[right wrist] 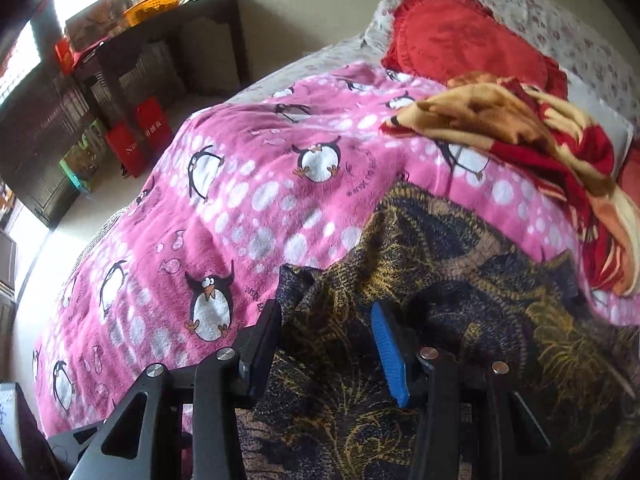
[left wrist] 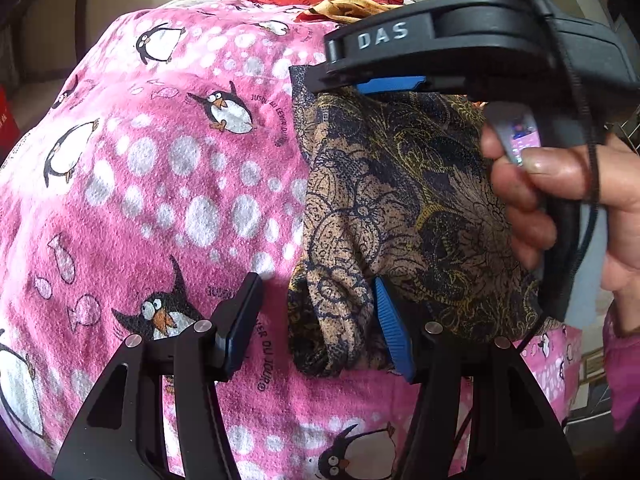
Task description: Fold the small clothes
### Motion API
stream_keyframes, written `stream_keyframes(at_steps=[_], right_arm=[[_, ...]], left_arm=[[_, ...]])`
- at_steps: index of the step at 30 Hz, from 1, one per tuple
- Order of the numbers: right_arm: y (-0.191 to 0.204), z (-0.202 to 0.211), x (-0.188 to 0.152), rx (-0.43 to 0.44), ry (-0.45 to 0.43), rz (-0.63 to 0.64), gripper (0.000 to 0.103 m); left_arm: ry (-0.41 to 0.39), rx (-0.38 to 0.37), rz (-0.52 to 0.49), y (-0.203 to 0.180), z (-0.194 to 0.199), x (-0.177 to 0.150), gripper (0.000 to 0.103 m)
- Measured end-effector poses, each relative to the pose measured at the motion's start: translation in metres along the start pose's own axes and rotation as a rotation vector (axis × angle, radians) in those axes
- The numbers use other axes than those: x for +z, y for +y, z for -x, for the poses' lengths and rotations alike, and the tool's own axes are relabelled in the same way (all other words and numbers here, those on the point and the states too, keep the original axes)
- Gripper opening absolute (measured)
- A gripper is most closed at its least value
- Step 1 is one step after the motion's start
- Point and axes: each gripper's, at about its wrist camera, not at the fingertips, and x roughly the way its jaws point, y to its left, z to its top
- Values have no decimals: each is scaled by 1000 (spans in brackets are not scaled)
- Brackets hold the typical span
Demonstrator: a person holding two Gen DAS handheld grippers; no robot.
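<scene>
Here the dark paisley garment lies bunched on the pink penguin blanket. The left gripper stands with its jaws apart: the garment's rolled lower edge sits between them, touching the blue pad of one finger, while the other finger hangs over bare blanket and does not press the cloth. The right gripper, held in a person's hand, points down over the garment's far edge; its jaws are parted with cloth beneath and between them, but whether the pads pinch it cannot be told.
</scene>
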Motion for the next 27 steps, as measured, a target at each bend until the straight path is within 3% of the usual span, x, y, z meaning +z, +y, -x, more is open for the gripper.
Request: stream_keyframes(at_steps=[4, 8, 14, 20, 24, 25, 27], right_arm=[[7, -9, 1, -51, -1, 41, 45], [12, -16, 1, -117, -17, 81, 29], [-18, -15, 10, 2, -24, -107, 11], [-36, -7, 8, 115, -48, -210, 9], [-36, 17, 7, 146, -90, -203, 13], [-32, 22, 6, 145, -88, -188, 19], [-26, 25, 6, 145, -71, -163, 45]], left_arm=[[-3, 1, -3, -2, -2, 1, 58], [-2, 1, 1, -3, -4, 1, 59], [-11, -8, 2, -2, -3, -2, 60], [-13, -18, -2, -1, -2, -7, 64], [-25, -14, -22, -5, 0, -13, 64], [-26, -13, -27, -6, 1, -14, 64], [-36, -23, -25, -5, 1, -17, 64]])
